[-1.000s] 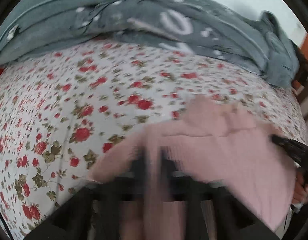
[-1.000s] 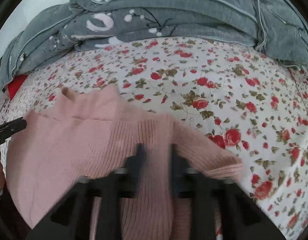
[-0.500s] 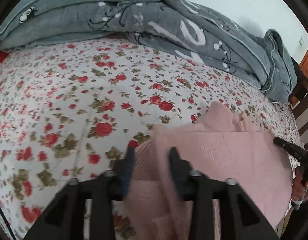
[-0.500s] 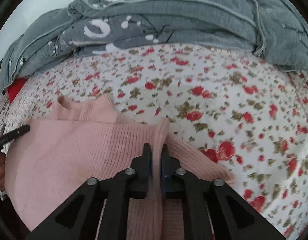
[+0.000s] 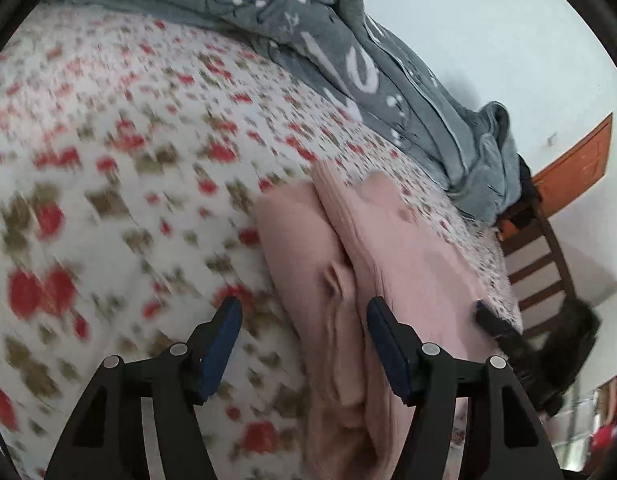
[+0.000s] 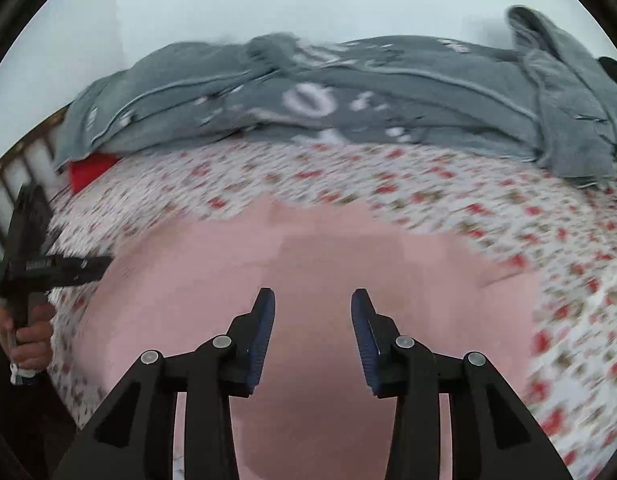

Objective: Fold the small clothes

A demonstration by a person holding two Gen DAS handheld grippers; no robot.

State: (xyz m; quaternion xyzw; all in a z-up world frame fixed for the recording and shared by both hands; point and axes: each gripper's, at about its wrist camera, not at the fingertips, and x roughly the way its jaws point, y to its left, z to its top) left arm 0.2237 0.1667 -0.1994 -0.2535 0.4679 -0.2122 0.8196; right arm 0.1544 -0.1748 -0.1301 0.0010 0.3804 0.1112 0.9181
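A pink knit sweater (image 5: 372, 248) lies folded on the flowered bedsheet (image 5: 108, 168). In the left wrist view my left gripper (image 5: 304, 310) is open, its jaws wide apart over the sweater's left edge, holding nothing. In the right wrist view the sweater (image 6: 308, 264) spreads flat below my right gripper (image 6: 312, 300), which is open and empty above it. The left gripper (image 6: 56, 268) shows at the left edge of the right wrist view, off the sweater's side. The right gripper (image 5: 508, 332) shows blurred at the right of the left wrist view.
A grey quilt (image 6: 328, 92) is piled along the far side of the bed, against the wall. A red item (image 6: 88, 168) peeks from under it at the left. A wooden bed rail (image 5: 540, 264) stands at the bed's right end.
Both grippers have opened and let go of the sweater, which now lies folded on the sheet. Both have pulled back and turned; the views are motion-blurred.
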